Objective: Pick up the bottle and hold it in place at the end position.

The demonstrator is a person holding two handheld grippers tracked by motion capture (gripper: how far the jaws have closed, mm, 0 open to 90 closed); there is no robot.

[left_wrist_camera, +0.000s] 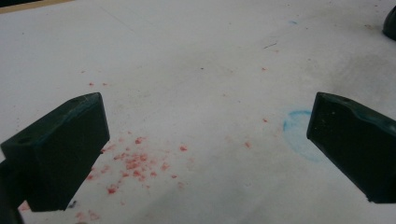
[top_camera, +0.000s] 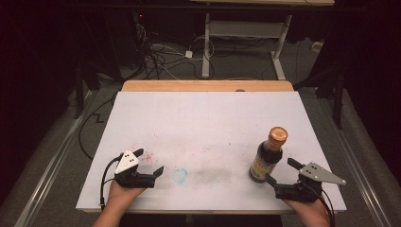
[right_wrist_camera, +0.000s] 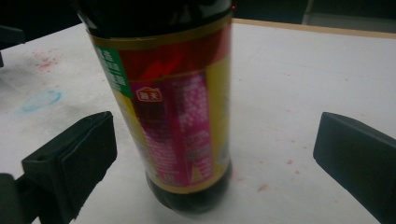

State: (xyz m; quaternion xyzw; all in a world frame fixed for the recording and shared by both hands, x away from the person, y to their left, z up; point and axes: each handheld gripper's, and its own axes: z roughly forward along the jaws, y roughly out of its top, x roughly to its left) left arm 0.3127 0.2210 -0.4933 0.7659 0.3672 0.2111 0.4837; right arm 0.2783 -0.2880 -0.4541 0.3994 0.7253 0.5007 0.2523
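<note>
High view: right gripper [top_camera: 280, 173] fingers apparently straddle upright bottle [top_camera: 266, 158].

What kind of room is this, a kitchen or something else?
Probably a lab or workshop, not a kitchen: a stained white work table, loose cables on the floor, and a lone sauce bottle before the right gripper.

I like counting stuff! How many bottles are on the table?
1. The dark sauce bottle stands upright near the table's front right, just ahead of the open right gripper.
</note>
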